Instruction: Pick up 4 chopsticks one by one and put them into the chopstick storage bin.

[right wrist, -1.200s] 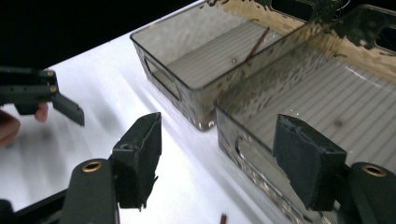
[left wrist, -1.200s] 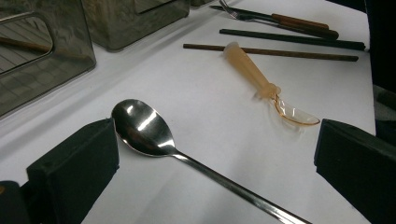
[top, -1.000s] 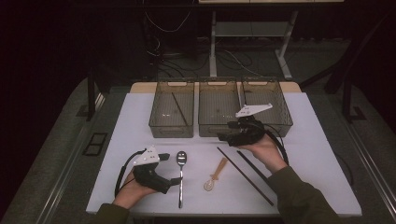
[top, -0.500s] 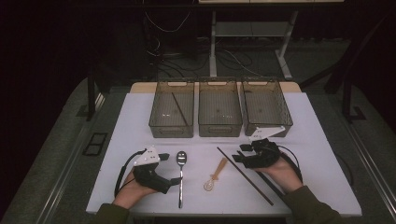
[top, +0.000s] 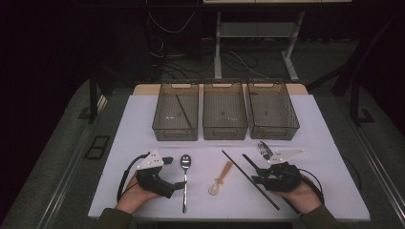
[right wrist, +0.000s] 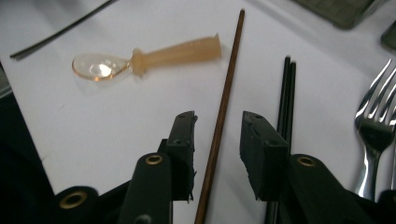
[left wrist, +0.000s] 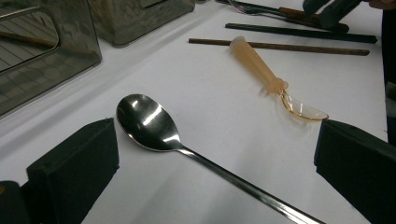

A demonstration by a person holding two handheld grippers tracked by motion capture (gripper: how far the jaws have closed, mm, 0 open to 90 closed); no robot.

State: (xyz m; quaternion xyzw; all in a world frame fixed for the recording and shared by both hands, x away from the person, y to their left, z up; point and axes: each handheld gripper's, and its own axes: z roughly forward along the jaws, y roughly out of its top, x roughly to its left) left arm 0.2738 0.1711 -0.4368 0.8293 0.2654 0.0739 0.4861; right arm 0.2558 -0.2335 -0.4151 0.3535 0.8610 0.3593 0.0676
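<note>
Right gripper view shows the right claw (right wrist: pixel 218 135) with its jaws astride the brown chopstick (right wrist: pixel 223 107), which runs up between them; the jaws have just been closing, yet a gap seems to remain on each side, so the pads do not pinch it. Beside it lie 2 black chopsticks (right wrist: pixel 286 93), a fork (right wrist: pixel 376 116) and an amber spoon (right wrist: pixel 140 60). High view places that chopstick (top: pixel 248 179) near the desk's (top: pixel 325 129) front edge, right of middle, below 3 bins (top: pixel 224 114). Left gripper view adds the left claw (left wrist: pixel 215 163), spread wide around a steel spoon (left wrist: pixel 149 123).
</note>
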